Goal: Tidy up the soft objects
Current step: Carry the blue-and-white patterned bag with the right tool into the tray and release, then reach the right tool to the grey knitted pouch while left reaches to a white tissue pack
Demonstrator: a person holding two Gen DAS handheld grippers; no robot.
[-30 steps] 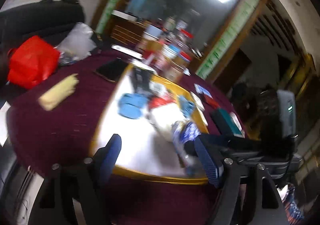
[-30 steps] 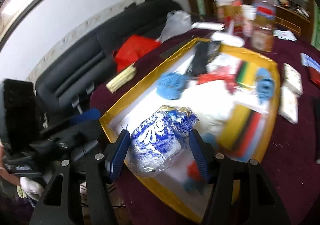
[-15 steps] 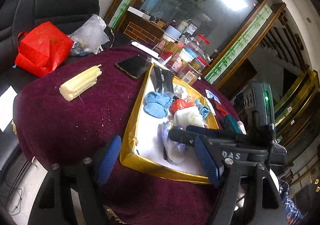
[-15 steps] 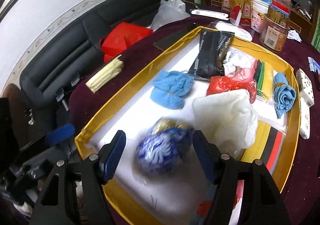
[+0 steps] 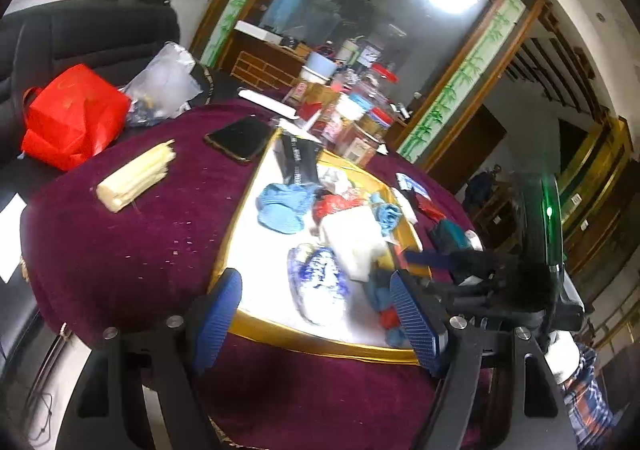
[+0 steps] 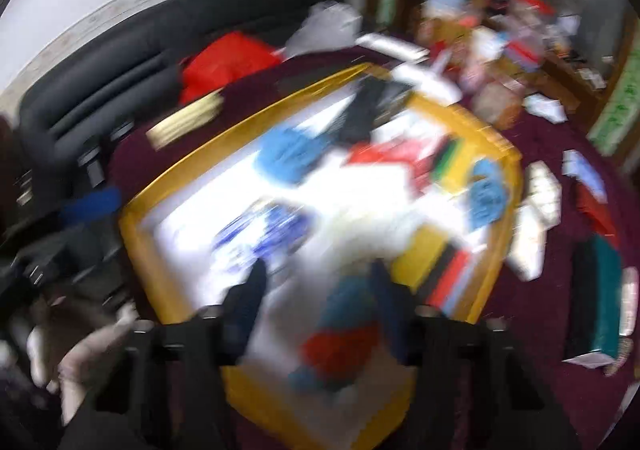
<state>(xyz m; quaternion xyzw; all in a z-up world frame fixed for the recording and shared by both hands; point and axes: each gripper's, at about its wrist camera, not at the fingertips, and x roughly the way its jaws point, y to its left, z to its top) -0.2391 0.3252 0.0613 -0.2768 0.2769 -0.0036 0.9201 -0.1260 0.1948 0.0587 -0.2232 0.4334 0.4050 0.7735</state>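
Blue-white bag (image 5: pixel 318 282) lying loose in gold tray (image 5: pixel 304 340) on desk (image 5: pixel 132 242), apparently sorted there. Left gripper (image 5: pixel 316 324) wide open, empty, above near rim. Right gripper (image 6: pixel 320 314) blurred, seemingly open, holding nothing.

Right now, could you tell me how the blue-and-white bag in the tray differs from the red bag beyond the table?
The blue-and-white bag is a small patterned packet lying in the gold-rimmed tray; the red bag is larger, plain red, and sits off the table against the black sofa. The blue-and-white bag lies near the left gripper, the red bag far from it. Both look soft and crinkled, and neither is held.
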